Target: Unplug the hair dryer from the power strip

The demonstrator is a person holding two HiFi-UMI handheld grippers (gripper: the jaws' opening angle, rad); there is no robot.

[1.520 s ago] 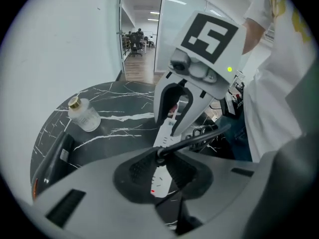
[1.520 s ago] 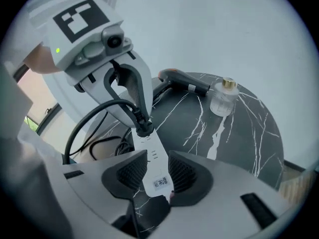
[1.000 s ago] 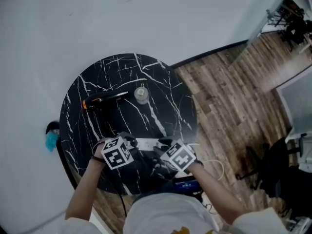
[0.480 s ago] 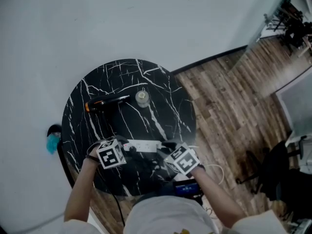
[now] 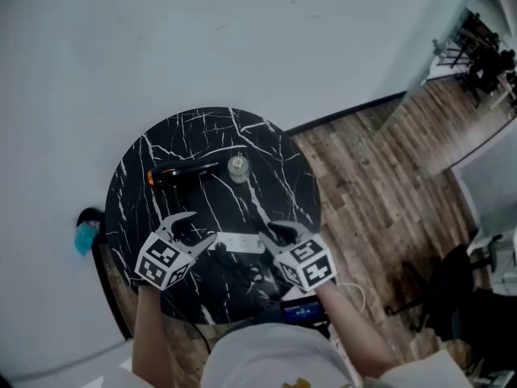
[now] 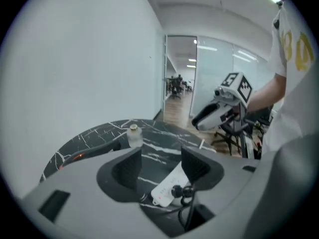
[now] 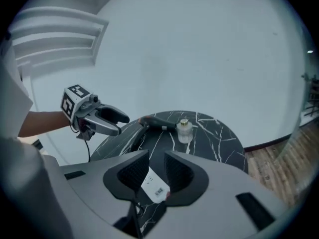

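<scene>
We see the left gripper spread wide and empty above the plug, apparently out beside the strip, over which the empty right gripper narrows its jaws; the dryer lies beyond both, so little seems left.

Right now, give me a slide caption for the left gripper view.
Open left gripper framing the white power strip and black plug on the marble table.
</scene>
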